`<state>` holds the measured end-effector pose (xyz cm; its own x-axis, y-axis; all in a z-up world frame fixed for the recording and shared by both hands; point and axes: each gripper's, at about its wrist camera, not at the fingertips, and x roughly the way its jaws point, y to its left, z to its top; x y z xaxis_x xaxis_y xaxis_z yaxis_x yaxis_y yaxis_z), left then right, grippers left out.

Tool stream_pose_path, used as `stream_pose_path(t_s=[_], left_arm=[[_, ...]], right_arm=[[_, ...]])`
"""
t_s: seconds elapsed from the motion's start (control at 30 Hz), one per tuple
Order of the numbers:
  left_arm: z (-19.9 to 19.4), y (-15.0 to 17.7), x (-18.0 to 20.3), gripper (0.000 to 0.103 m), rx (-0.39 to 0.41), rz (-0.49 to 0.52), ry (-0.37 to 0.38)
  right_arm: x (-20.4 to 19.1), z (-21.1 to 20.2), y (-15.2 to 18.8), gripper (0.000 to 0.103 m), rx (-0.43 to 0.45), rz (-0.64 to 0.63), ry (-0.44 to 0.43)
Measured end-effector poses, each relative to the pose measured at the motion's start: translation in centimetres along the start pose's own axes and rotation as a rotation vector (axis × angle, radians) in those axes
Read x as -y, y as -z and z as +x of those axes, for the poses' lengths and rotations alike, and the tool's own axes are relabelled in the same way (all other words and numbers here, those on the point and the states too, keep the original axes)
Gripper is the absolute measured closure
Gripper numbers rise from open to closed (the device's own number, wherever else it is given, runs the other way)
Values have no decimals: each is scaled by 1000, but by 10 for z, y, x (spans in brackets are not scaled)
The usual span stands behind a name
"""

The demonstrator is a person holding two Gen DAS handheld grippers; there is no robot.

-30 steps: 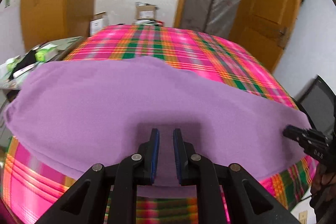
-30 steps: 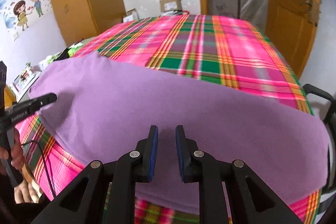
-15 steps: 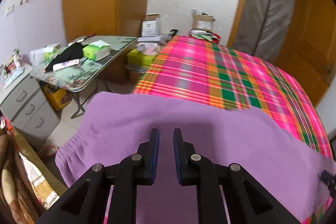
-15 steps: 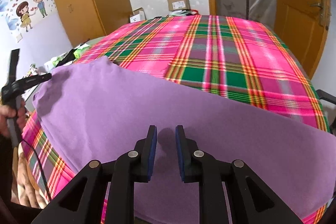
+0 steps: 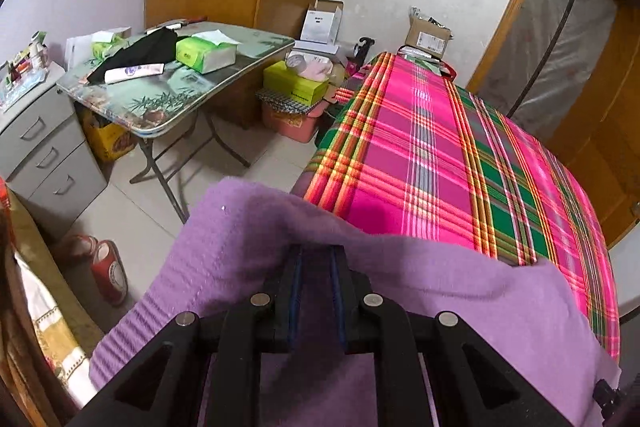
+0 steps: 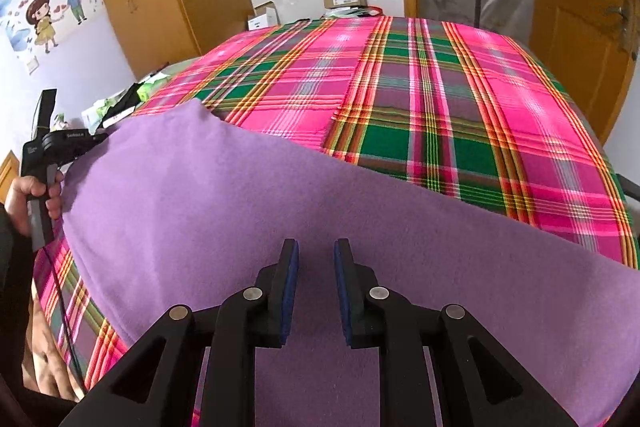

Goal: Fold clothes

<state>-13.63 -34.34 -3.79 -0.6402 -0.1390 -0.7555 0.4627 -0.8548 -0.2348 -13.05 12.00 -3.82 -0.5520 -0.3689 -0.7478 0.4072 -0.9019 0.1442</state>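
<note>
Left gripper (image 5: 316, 267) had its fingers a little way apart with the purple garment (image 5: 400, 287) bunched up over the tips, so I couldn't tell if it actually had a grip. That corner hung off the bed's (image 5: 440, 163) edge, near the folding table (image 5: 168, 95) (cluttered with tissue packs). Right gripper (image 6: 316, 259) was parted too, hovering above the cloth (image 6: 240, 207) spread flat on the plaid bedspread (image 6: 440, 99), holding nothing.
</note>
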Motion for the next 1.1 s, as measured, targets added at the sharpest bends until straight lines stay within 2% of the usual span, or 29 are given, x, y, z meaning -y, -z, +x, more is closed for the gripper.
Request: stream_pose_path(t_s=[0.17, 0.3, 0.37, 0.6, 0.7, 0.77, 0.87, 1.1], left_arm=[[-6, 2, 0, 89, -6, -6, -7], [-19, 21, -5, 89, 15, 36, -14], [-27, 27, -13, 89, 20, 26, -3], [-59, 46, -12, 89, 42, 45, -45], [-74, 64, 9, 89, 41, 95, 2], [-82, 81, 27, 89, 27, 152, 41], [-90, 104, 51, 89, 4, 223, 91], [-110, 140, 75, 89, -7, 275, 192]], right_arm=[[1, 0, -2, 84, 8, 6, 10], [7, -5, 2, 84, 20, 23, 20], [14, -6, 5, 84, 20, 41, 35], [33, -15, 11, 84, 33, 105, 58], [18, -20, 14, 84, 55, 51, 4], [0, -18, 17, 83, 45, -10, -65], [-27, -15, 21, 78, 37, -110, -132], [-93, -25, 39, 70, 47, -404, -312]])
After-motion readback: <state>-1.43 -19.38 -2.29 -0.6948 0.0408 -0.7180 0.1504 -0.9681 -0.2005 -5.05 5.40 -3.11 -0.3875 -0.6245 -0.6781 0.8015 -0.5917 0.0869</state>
